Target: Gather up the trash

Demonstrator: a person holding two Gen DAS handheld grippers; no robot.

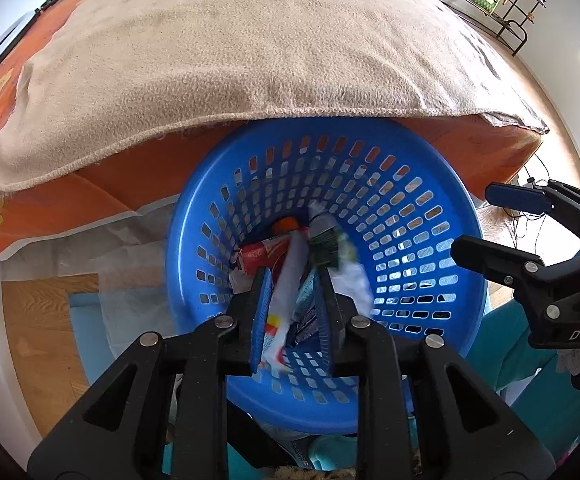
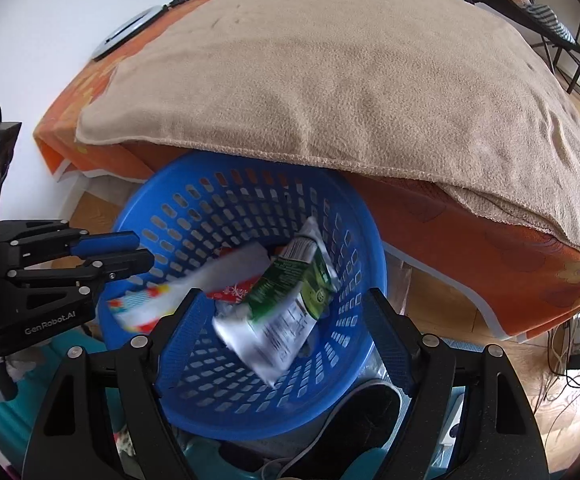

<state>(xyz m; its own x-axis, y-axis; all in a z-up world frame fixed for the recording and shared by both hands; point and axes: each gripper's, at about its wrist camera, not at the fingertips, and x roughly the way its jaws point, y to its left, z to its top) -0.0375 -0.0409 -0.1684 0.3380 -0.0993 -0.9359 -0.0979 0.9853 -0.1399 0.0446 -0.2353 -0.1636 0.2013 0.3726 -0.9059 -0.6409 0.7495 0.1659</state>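
Observation:
A blue perforated basket [image 1: 409, 216] [image 2: 194, 216] stands beside the bed with trash in it. My left gripper [image 1: 293, 280] hangs over it, its jaws narrowly apart around a white wrapper [image 1: 286, 300] with red and yellow print, which looks loose. In the right wrist view that wrapper [image 2: 146, 308] hangs below the left gripper [image 2: 130, 250]. My right gripper [image 2: 286, 304] is open wide over the basket. A green and white carton wrapper [image 2: 286, 308], blurred, is in mid-air between and beyond its fingers. Red packaging [image 1: 258, 256] and something orange [image 1: 286, 225] lie at the basket's bottom.
A bed with a beige blanket [image 1: 230, 48] [image 2: 349, 80] over an orange sheet [image 2: 469, 240] overhangs the basket's far side. Wooden floor [image 1: 46, 340] and cables [image 2: 573, 356] lie around. A black shoe [image 2: 365, 408] sits below the basket. A metal rack [image 1: 501, 0] stands at the back.

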